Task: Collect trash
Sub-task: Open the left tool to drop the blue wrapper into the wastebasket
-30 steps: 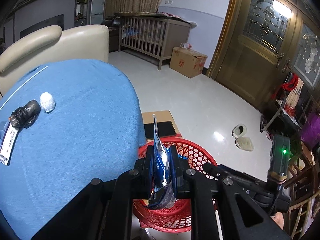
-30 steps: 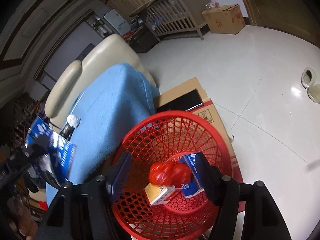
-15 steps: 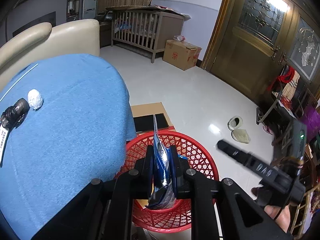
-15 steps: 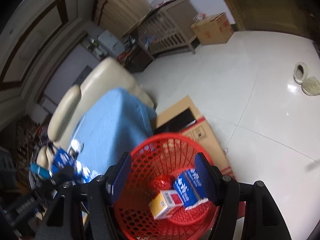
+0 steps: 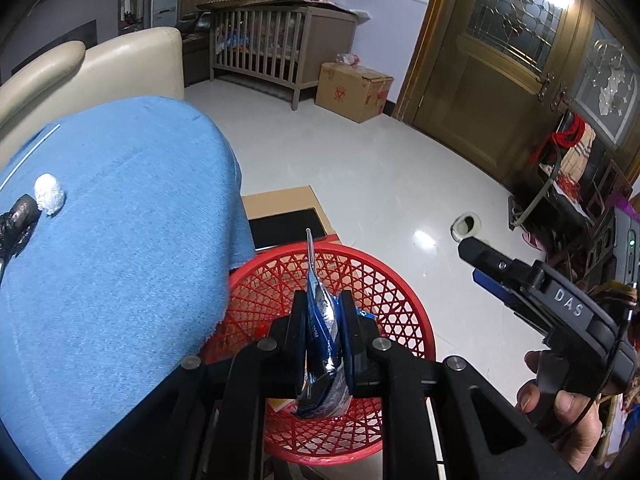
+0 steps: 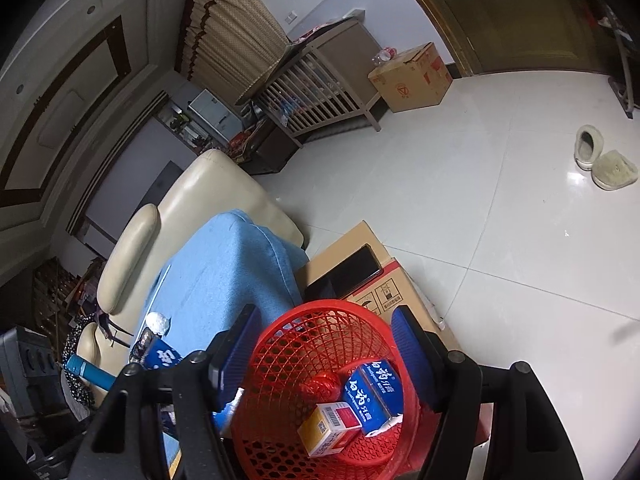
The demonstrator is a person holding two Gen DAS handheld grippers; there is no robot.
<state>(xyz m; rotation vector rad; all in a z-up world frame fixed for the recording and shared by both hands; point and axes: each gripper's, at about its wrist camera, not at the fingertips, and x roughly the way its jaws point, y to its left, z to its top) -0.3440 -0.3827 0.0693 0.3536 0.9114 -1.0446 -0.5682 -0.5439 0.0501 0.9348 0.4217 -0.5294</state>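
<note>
The left gripper (image 5: 323, 322) is clamped on a blue-and-silver wrapper (image 5: 320, 344) standing upright between its jaws, right above the red basket (image 5: 396, 304). The right gripper (image 6: 324, 344) has just been opening and is about half open with nothing between its jaws; below them the basket holds a blue box (image 6: 372, 394), a small carton (image 6: 330, 428) and a red wad (image 6: 320, 386). Beyond the left jaws, a foil ball (image 5: 49, 194) and a dark wrapper (image 5: 18, 220) lie on the blue cloth (image 5: 120, 240).

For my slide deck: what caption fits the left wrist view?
Left tool grips a blue foil wrapper above the red basket beside the blue-covered table.
</note>
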